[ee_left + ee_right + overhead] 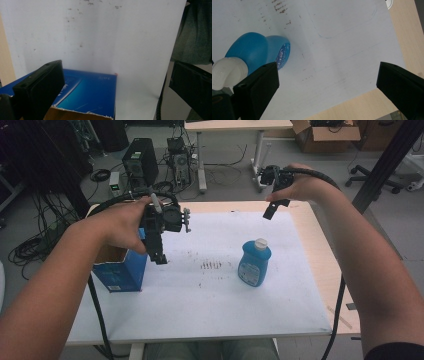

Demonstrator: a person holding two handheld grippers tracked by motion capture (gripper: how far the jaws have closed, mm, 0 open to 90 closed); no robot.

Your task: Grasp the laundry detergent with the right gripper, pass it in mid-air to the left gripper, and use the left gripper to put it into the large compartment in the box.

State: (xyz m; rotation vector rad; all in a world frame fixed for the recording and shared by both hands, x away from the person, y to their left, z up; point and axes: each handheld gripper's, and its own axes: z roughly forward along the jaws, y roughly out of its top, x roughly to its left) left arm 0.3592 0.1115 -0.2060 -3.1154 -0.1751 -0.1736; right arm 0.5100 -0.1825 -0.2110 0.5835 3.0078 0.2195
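A blue bottle [254, 264] with a white cap stands upright on the white sheet [210, 295], right of centre. An open-topped blue cardboard box [120, 272] stands at the sheet's left edge. My left gripper [160, 258] hangs above the box's right side, pointing down, open with nothing between the jaws. In the left gripper view the box [87, 93] lies below the open left gripper [115, 87]. My right gripper [270, 212] is raised over the table's far edge, behind the bottle. In the right gripper view that right gripper [327, 85] is open and the bottle [254, 51] shows beside the left jaw.
The wooden table [312, 245] shows bare along its right and far edges. Brown stains [211, 265] mark the sheet's middle. On the floor beyond are computer towers [141, 162], cables, another desk [235, 126], a cardboard box [325, 135] and an office chair base [372, 175].
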